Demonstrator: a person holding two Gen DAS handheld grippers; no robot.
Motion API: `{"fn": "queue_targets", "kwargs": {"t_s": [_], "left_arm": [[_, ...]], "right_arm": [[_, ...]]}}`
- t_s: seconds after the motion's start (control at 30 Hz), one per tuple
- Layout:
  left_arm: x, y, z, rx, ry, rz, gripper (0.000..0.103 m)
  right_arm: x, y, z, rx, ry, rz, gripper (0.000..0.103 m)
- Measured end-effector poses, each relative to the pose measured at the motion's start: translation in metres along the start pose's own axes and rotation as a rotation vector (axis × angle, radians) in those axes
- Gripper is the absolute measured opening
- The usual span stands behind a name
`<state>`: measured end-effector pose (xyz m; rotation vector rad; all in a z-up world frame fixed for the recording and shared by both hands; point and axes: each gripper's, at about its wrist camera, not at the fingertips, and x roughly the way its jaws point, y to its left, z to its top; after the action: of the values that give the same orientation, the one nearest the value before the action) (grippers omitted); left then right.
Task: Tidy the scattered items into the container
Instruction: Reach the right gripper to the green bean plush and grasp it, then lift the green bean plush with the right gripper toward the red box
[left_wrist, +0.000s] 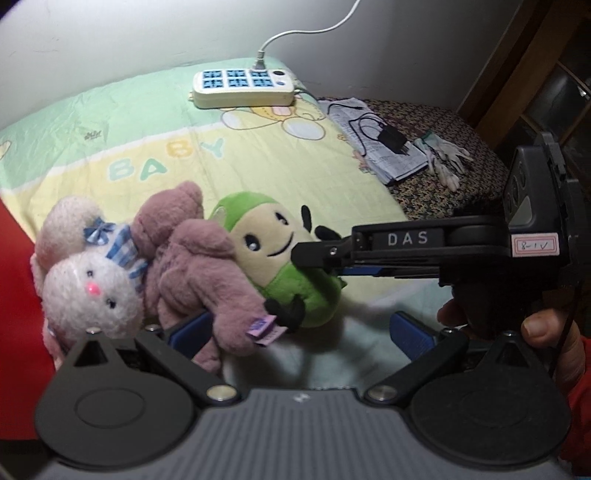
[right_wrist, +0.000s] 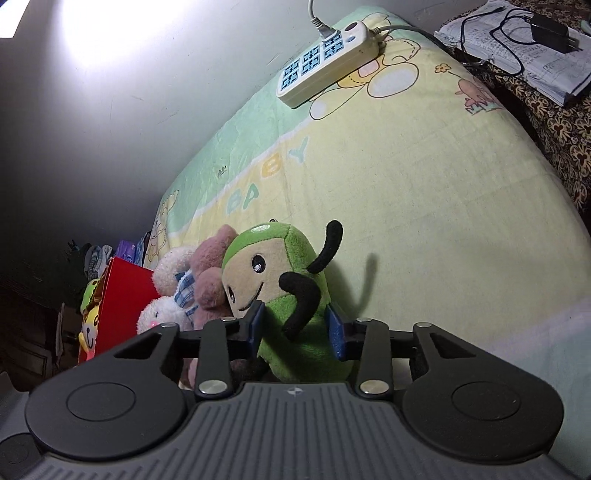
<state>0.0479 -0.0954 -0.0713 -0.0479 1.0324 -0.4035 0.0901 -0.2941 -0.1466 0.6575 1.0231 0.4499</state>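
so the bed (right_wrist: 424, 206) has a pastel BABY sheet, with a pink plush (left_wrist: 199, 266) and white bunny (left_wrist: 92, 291) piled beside the green plush (right_wrist: 295, 332), right hand-held gripper (right_wrist: 297, 328) pinching its body, left hand-held gripper (left_wrist: 295, 332) spread wide over the pink one

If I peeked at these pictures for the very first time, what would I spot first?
Probably the green plush toy with the smiling face, squeezed between the blue pads of the right gripper near the front of the bed. Squashed against its side lie a pink plush and a white bunny with a blue bow. Farther back, near the wall, a white power strip rests on the BABY blanket.
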Motion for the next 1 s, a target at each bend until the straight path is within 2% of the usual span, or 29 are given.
{"fn": "queue_targets", "kwargs": {"t_s": [0.07,0.17,0.33,0.43,0.57,0.7,0.77,1.0], "left_arm": [[0.001,-0.008,-0.002,0.025,0.004,-0.034,0.102],[0.01,-0.016,-0.006,0.055,0.024,-0.046,0.102],[0.03,-0.018,-0.003,0.038,0.047,-0.104,0.102],[0.043,-0.021,0.004,0.064,0.037,-0.08,0.102],[0.058,-0.013,0.017,0.05,0.029,-0.058,0.102],[0.073,0.001,0.03,-0.009,0.041,-0.084,0.102],[0.08,0.002,0.033,-0.013,0.041,-0.071,0.102],[0.099,0.006,0.033,-0.034,0.063,-0.07,0.102]], "right_arm": [[-0.009,-0.004,-0.006,0.022,0.01,0.006,0.019],[-0.022,-0.008,-0.014,0.02,-0.007,-0.023,0.015],[-0.036,-0.014,-0.015,0.019,-0.036,-0.063,0.012],[-0.036,-0.018,-0.012,0.036,-0.054,-0.071,0.02],[-0.034,-0.021,-0.001,0.085,-0.086,-0.036,0.043],[-0.019,-0.021,0.01,0.091,-0.077,-0.05,0.049],[-0.011,-0.021,0.013,0.081,-0.069,-0.056,0.057],[0.009,-0.025,0.02,0.101,-0.035,-0.003,0.068]]}}
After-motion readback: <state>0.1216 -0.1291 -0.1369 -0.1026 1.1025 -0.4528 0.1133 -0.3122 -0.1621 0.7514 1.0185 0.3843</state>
